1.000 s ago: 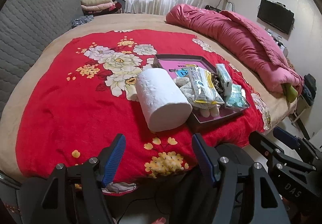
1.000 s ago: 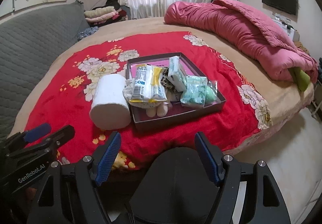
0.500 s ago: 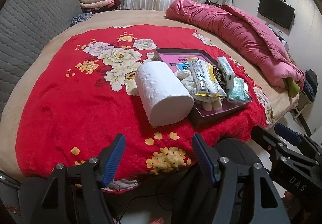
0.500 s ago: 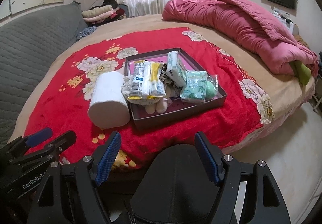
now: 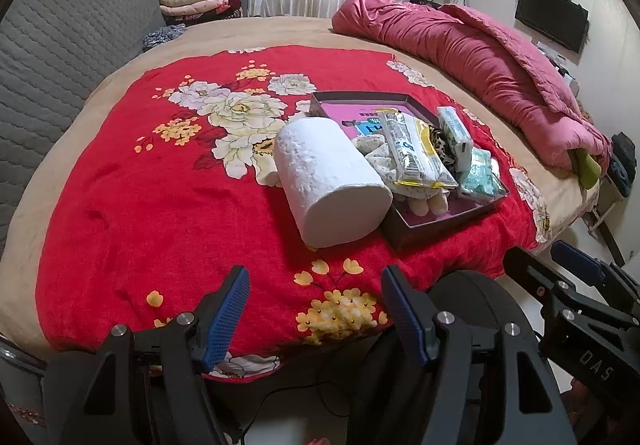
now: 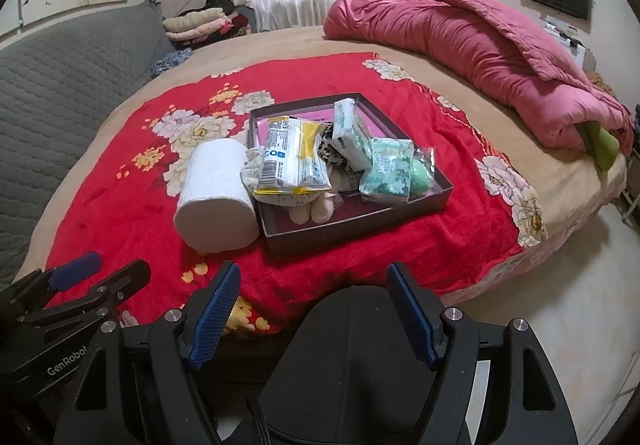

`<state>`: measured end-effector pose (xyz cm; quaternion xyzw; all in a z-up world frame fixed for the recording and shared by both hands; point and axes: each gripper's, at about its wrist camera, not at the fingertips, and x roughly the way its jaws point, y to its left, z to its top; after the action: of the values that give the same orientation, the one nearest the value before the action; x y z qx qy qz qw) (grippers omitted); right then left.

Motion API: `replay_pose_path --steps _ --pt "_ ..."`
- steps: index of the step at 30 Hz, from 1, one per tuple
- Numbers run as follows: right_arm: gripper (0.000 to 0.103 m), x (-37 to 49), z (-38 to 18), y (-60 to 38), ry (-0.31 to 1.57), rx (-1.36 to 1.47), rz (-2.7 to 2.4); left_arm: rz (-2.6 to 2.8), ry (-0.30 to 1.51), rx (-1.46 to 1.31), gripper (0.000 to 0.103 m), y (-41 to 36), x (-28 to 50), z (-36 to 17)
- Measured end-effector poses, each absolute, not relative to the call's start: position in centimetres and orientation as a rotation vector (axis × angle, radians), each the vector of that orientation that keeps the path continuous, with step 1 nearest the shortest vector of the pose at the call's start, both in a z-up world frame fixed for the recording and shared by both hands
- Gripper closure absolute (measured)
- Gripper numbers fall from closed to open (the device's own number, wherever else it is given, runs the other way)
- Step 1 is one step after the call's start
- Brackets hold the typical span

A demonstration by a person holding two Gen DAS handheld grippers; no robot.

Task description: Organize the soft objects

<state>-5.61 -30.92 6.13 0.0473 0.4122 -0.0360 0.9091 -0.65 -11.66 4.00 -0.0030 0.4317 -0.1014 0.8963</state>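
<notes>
Soft window daylight, sharp focus, heavy fisheye bending, dark corners.

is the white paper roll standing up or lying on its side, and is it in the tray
Lying on its side: the white paper roll shows its flat round end toward the cameras. It rests on the red floral blanket, outside the dark shallow tray.

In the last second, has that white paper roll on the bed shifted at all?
No. The paper roll still lies against the tray's left edge on the red blanket; only the cameras moved.
</notes>
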Motion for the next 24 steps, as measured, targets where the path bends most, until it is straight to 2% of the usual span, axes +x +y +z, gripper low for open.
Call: replay_pose_path --steps 24 --pt "0.027 -5.65 5.79 -30.80 0.857 0.103 -0.064 -0.194 0.914 0.000 0.036 -11.48 -0.49 3.26"
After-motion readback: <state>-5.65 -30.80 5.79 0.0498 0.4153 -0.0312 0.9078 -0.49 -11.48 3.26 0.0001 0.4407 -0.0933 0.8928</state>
